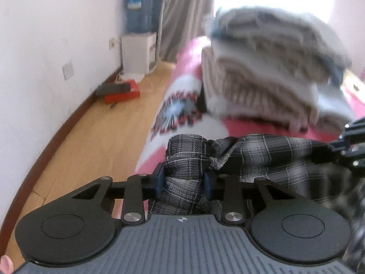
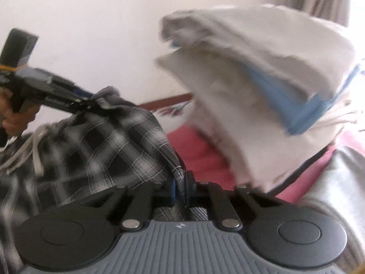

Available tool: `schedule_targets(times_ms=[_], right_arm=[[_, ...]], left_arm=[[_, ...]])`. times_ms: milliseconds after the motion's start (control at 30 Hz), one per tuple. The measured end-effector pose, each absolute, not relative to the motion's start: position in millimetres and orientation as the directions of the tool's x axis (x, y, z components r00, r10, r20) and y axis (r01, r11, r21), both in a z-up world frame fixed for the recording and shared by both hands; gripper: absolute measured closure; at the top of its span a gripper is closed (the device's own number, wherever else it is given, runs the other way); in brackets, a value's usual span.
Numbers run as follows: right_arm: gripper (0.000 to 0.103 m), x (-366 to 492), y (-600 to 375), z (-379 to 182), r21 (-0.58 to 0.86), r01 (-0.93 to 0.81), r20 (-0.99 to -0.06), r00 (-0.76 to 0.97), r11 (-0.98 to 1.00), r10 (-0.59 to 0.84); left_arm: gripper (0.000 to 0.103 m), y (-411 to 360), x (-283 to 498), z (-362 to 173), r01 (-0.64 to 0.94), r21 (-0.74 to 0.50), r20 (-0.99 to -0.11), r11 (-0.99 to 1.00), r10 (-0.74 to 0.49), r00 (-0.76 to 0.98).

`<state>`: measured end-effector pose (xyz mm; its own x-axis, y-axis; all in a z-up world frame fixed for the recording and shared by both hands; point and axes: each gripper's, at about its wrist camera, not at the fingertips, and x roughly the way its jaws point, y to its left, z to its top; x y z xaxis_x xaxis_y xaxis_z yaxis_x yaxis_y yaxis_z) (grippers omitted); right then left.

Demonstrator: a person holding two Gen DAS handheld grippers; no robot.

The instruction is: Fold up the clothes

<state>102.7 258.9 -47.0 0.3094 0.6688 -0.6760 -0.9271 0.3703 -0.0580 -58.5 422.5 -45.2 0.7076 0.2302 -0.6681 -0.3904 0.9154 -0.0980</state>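
Plaid garment (image 1: 262, 157), dark grey with pale checks, hung stretched between the two handheld grippers above a pink bedcover (image 1: 246, 126) and filled the lower middle of the left wrist view. Behind it, at about one o'clock in that view, a blurred heap of pale clothes (image 1: 269, 68) with blue trim lay piled on the bed. A wooden floor (image 1: 91, 137) ran along the bed's side at nine o'clock, meeting a white wall (image 1: 45, 45). A grey curtain (image 1: 182, 16) hung at twelve o'clock, and a water dispenser (image 1: 138, 52) stood against the wall at eleven o'clock, with a red box (image 1: 122, 93) on the floor near it.

The left gripper (image 1: 183, 182) was clenched on a thick bunched fold of the plaid cloth, its blue pads (image 1: 159, 182) pressed against the fabric on both sides. The right gripper (image 2: 181, 188) was clamped tight on a thin edge of the same cloth, its jaws nearly meeting. In the right wrist view, a person's hand (image 2: 13, 116) at nine o'clock grasped the left tool's handle.
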Motion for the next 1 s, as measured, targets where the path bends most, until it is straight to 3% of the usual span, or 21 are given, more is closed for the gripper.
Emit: schedule_targets(times_ms=[267, 367, 400, 433, 500, 567, 633, 733, 867, 1000], right_arm=[[0.095, 119.1, 275.5, -74.2, -0.127, -0.866, -0.651, 0.441, 0.484, 0.618], [0.090, 121.5, 283.5, -93.6, -0.175, -0.858, -0.664, 0.465, 0.483, 0.586], [0.087, 123.2, 283.8, -96.4, -0.180, -0.856, -0.666, 0.468, 0.484, 0.581], [0.074, 124.8, 284.0, -99.1, -0.185, -0.854, -0.668, 0.472, 0.485, 0.575], [0.060, 129.0, 277.7, -97.7, -0.165, -0.854, -0.673, 0.463, 0.493, 0.576], [0.058, 134.3, 263.4, -88.4, -0.110, -0.856, -0.678, 0.436, 0.506, 0.592], [0.049, 139.6, 249.0, -79.0, -0.053, -0.855, -0.680, 0.410, 0.516, 0.608], [0.048, 147.6, 227.4, -64.9, 0.031, -0.848, -0.681, 0.370, 0.529, 0.632], [0.046, 158.5, 195.8, -44.2, 0.136, -0.822, -0.667, 0.338, 0.554, 0.664], [0.046, 167.8, 151.7, -15.6, 0.211, -0.762, -0.620, 0.379, 0.612, 0.686]], left_arm=[[0.075, 442.7, -15.9, -55.4, -0.428, -0.069, -0.672, 0.901, 0.275, 0.688], [0.074, 439.8, -2.7, -76.3, -0.422, 0.000, -0.694, 0.907, 0.304, 0.653], [0.073, 438.5, 0.5, -84.0, -0.417, 0.022, -0.706, 0.909, 0.309, 0.637], [0.070, 438.3, 2.4, -89.4, -0.416, 0.033, -0.713, 0.909, 0.313, 0.627], [0.064, 441.6, 1.9, -89.4, -0.435, 0.023, -0.714, 0.900, 0.320, 0.624], [0.053, 449.1, 1.7, -84.4, -0.465, -0.003, -0.726, 0.886, 0.317, 0.610], [0.049, 458.6, -0.2, -78.4, -0.494, -0.044, -0.738, 0.869, 0.304, 0.602], [0.042, 473.8, -8.4, -68.3, -0.546, -0.160, -0.745, 0.823, 0.262, 0.613], [0.041, 489.5, -21.4, -63.8, -0.616, -0.320, -0.754, 0.720, 0.201, 0.626], [0.041, 494.8, -29.4, -61.7, -0.658, -0.377, -0.760, 0.652, 0.188, 0.623]])
